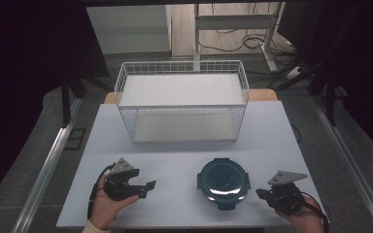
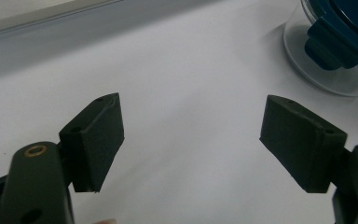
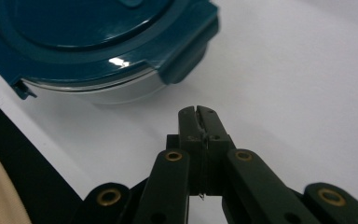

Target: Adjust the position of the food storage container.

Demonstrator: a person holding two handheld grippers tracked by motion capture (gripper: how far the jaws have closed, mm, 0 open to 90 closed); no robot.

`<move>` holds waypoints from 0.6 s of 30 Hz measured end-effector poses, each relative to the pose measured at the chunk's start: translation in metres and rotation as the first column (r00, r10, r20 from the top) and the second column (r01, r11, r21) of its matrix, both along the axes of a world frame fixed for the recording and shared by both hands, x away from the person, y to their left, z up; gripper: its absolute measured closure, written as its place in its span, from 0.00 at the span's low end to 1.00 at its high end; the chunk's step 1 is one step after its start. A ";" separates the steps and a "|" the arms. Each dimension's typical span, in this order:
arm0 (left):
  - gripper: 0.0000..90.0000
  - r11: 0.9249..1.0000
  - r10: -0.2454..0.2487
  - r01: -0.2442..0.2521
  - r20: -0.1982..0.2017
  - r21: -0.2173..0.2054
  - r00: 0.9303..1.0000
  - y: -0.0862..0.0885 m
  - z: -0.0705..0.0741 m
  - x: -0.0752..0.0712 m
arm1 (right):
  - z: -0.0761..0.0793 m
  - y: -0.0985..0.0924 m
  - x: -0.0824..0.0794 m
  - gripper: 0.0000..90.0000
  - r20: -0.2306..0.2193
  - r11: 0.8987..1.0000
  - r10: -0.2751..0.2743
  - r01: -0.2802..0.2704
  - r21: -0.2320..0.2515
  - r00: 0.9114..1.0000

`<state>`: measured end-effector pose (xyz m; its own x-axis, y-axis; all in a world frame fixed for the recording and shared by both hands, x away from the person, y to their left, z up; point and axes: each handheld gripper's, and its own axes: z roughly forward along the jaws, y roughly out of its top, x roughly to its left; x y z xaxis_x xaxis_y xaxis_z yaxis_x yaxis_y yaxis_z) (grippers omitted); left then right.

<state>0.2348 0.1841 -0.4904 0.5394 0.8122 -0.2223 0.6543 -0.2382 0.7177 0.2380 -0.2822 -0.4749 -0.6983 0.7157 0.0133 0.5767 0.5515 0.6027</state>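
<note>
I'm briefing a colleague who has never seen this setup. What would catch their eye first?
First, the white wire basket, standing at the far middle of the pale table. Next, the round container with a dark teal clip-on lid, near the front edge between the two hand-held grippers. The left gripper has its jaws spread wide, while the right gripper has its jaws pressed together on nothing.
</note>
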 end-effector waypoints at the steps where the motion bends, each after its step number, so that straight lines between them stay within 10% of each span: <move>1: 0.24 1.000 0.000 0.000 0.000 0.000 1.000 0.000 0.000 0.000 | 0.000 0.000 0.000 0.99 0.000 1.000 0.000 0.000 0.000 1.000; 18: 0.25 1.000 -0.003 0.003 -0.005 0.010 1.000 0.000 -0.001 0.001 | -0.006 0.022 0.002 0.99 0.006 0.997 0.071 -0.071 0.015 0.997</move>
<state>0.2357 0.1840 -0.4917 0.5407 0.8127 -0.2172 0.6575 -0.2472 0.7118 0.2396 -0.2601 -0.4814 -0.7477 0.6638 0.0198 0.5327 0.5817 0.6147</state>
